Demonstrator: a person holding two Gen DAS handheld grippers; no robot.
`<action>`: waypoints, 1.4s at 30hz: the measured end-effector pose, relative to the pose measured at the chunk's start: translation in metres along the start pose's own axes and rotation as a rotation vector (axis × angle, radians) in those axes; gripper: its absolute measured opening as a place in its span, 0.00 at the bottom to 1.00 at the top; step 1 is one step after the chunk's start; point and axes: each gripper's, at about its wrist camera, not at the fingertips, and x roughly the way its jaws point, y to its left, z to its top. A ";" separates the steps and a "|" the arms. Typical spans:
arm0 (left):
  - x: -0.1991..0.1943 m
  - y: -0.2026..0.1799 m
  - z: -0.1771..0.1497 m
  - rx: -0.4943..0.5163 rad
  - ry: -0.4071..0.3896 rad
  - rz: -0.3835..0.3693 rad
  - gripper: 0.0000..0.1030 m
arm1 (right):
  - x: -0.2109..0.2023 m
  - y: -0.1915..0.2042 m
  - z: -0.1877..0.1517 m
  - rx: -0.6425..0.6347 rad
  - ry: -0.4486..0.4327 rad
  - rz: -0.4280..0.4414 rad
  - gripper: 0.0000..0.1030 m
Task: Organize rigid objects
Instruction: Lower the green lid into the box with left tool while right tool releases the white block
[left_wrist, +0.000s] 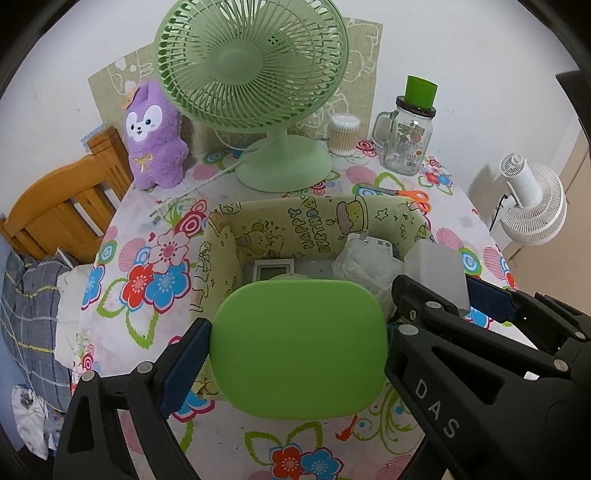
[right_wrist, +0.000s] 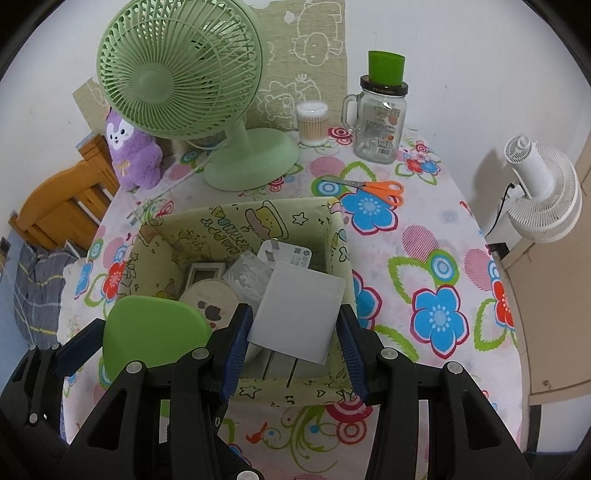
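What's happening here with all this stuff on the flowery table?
A person is tidying small hard items into a yellow cartoon-print fabric box. The left hand-held gripper grips a green rounded lid-like piece over the box's near edge; the right hand-held gripper holds a white rectangular block above the box. Scissors lie outside.

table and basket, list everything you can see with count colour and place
storage basket: 1, pale yellow-green cartoon print, table centre
green pad: 1, rounded, in left gripper over basket
white box: 1, in right gripper over basket
charger: 1, white, in basket
small screen device: 1, white, in basket
desk fan: 1, green, table back
plush toy: 1, purple, back left
cotton swab tub: 1, clear, back
glass jar mug: 1, clear, green cup on top
scissors: 1, orange handles
left gripper: black, blue pads
right gripper: black, blue pads
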 end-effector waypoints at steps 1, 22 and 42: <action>0.000 0.000 0.000 -0.001 -0.001 -0.001 0.92 | 0.000 0.001 0.000 -0.006 -0.002 -0.002 0.49; 0.009 0.001 0.018 -0.005 -0.021 -0.025 0.92 | 0.001 0.002 0.019 -0.026 -0.058 -0.064 0.71; 0.039 0.004 0.025 -0.001 0.012 0.013 0.93 | 0.027 0.000 0.028 -0.037 -0.024 -0.077 0.78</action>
